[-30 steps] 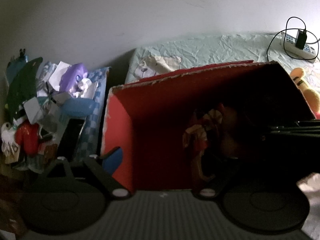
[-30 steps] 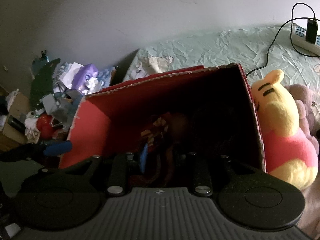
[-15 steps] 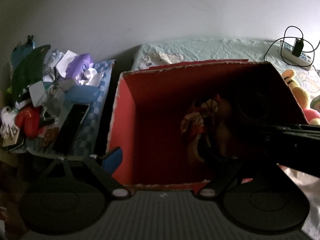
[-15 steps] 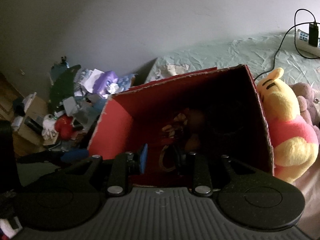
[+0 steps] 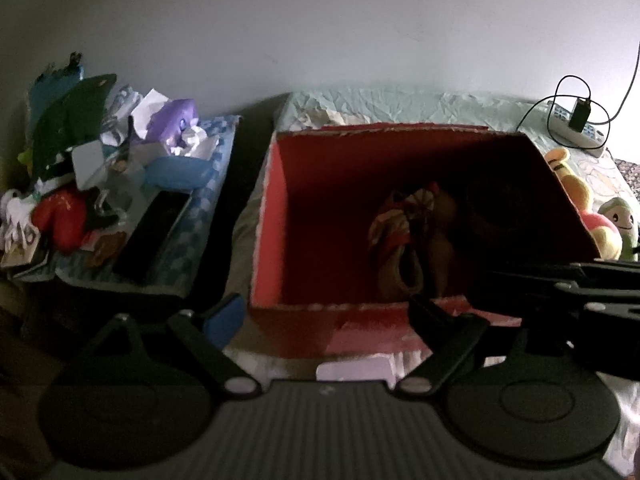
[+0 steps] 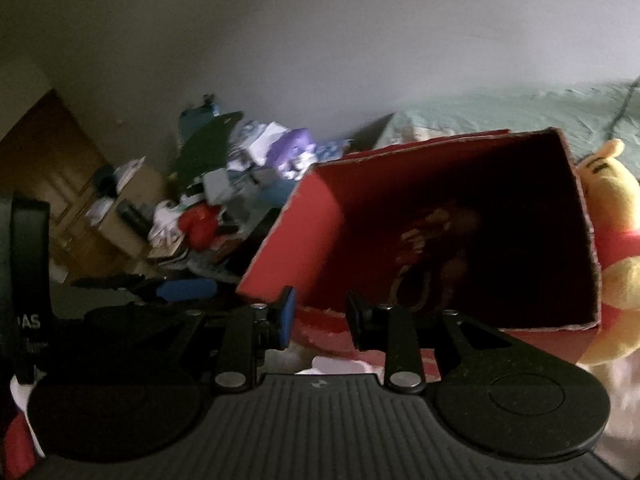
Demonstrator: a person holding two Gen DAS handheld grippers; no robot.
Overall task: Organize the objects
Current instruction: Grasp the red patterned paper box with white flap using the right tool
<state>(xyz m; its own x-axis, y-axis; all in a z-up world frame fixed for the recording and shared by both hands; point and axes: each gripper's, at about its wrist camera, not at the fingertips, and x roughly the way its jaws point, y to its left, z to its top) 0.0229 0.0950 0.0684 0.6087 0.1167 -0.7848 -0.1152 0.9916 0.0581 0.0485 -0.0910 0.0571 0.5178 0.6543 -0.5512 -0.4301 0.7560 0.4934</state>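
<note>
An open red cardboard box [image 5: 276,216] [image 6: 304,248] sits on the bed. A dark stuffed toy with red and white striped parts [image 5: 404,232] [image 6: 428,248] lies inside on its floor. My left gripper [image 5: 322,312] is open wide just in front of the box's near wall, holding nothing. My right gripper [image 6: 320,320] is open over the near left corner of the box, with nothing between its pads. In the left wrist view it reaches in from the right as dark bars [image 5: 568,280]. A yellow bear plush in a red shirt [image 6: 612,208] [image 5: 576,192] leans on the box's right wall.
A heap of toys, papers and boxes [image 5: 100,184] [image 6: 224,184] stands left of the box across a dark gap. A power strip with a charger and cable [image 5: 576,136] lies at the back right on the pale green sheet [image 5: 400,104]. A small green plush [image 5: 622,220] sits beside the bear.
Both grippers have drawn back from the box. The right one came up out of it and swung left. The striped toy stays on the box floor.
</note>
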